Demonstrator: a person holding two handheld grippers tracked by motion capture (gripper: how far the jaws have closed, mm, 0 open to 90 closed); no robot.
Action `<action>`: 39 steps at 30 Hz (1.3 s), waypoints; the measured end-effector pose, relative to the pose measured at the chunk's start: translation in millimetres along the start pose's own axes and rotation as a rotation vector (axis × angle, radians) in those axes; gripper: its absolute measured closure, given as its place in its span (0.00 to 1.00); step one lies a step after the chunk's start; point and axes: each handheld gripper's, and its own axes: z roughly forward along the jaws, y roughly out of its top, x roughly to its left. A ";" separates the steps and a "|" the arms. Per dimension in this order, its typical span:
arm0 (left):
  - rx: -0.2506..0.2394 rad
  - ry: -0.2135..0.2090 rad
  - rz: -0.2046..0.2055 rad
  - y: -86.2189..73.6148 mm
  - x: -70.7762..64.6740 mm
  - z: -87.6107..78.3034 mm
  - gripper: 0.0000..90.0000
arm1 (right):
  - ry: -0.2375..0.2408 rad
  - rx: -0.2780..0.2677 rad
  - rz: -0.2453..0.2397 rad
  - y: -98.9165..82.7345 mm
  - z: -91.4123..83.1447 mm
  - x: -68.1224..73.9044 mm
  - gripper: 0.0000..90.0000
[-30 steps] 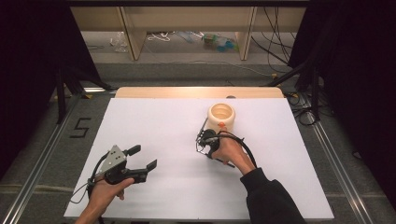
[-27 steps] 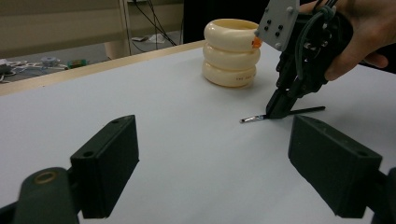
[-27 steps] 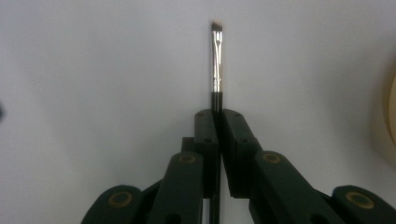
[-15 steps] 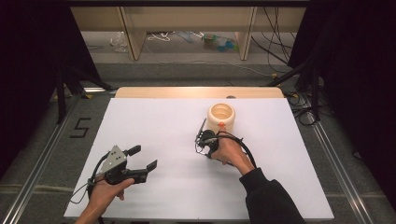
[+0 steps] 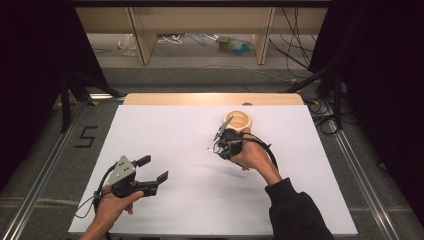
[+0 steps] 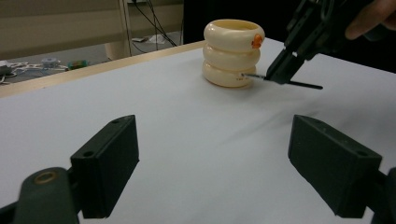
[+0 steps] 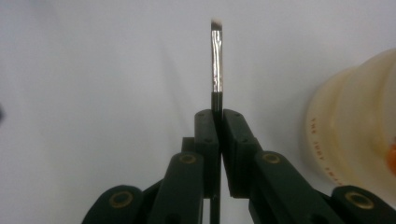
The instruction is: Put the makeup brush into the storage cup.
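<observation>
Right hand-held gripper [image 5: 220, 131] clamped on brush [image 7: 216, 65], raised beside cream holder [image 5: 238, 120]; left hand-held gripper [image 5: 152, 170] wide open, empty, low.

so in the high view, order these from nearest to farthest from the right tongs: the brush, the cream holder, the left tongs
1. brush: clamped in the right tongs.
2. cream holder: just beyond, toward the table's far edge.
3. left tongs: far off at the near left, open.
</observation>
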 end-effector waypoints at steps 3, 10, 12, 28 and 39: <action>-0.001 0.000 0.001 0.1 0.3 -0.2 0.18 | -0.008 -0.081 0.001 -0.3 -12.0 -1.9 0.95; -0.004 0.004 -0.022 -0.5 -0.4 -0.1 0.18 | -0.034 -0.277 0.055 -1.9 -35.4 -10.7 0.95; 0.000 0.002 -0.002 -0.3 0.4 -0.3 0.18 | -0.045 -0.316 0.065 -3.4 -39.2 -13.1 0.95; -0.005 0.003 -0.019 -0.7 0.1 0.1 0.18 | -0.031 -0.515 0.127 -9.9 -53.2 -26.9 0.95; -0.003 0.002 -0.010 -0.7 0.7 -0.3 0.18 | -0.042 -0.639 0.150 -15.1 -60.7 -35.1 0.95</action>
